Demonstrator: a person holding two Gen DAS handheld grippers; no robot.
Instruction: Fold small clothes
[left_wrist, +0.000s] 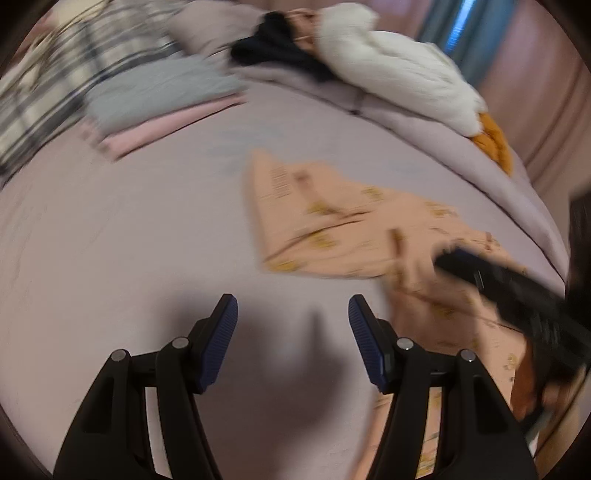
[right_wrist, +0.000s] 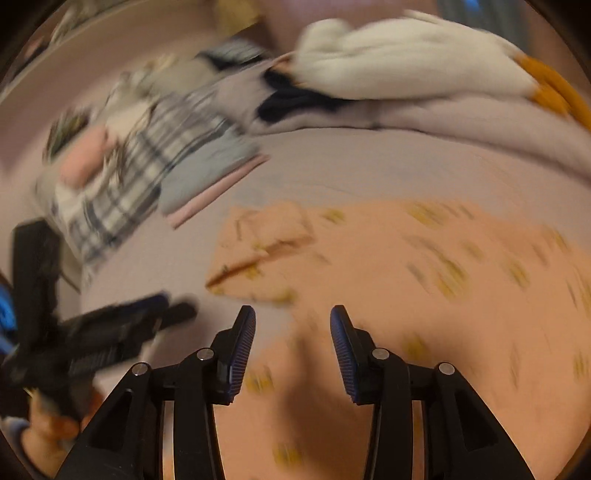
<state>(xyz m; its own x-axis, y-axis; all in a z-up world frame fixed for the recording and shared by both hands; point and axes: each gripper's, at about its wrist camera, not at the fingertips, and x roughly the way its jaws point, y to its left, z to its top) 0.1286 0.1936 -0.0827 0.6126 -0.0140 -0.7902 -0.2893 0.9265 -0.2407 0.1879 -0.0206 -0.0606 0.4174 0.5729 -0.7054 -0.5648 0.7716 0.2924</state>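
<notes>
A small peach garment with yellow prints (left_wrist: 332, 229) lies spread on the pale lilac bed sheet (left_wrist: 129, 240), one end partly folded over. My left gripper (left_wrist: 291, 314) is open and empty above bare sheet, left of the garment. My right gripper (right_wrist: 291, 325) is open and empty, hovering low over the garment (right_wrist: 424, 280) near its left edge. The right gripper also shows in the left wrist view (left_wrist: 517, 295), over the garment's near right part. The left gripper shows blurred in the right wrist view (right_wrist: 110, 332).
Folded clothes, grey-blue on pink (left_wrist: 159, 107), lie at the back left beside a plaid item (right_wrist: 122, 184). A white plush with orange parts (left_wrist: 399, 70) and a dark garment (left_wrist: 273, 48) lie along the far edge. Curtains hang behind.
</notes>
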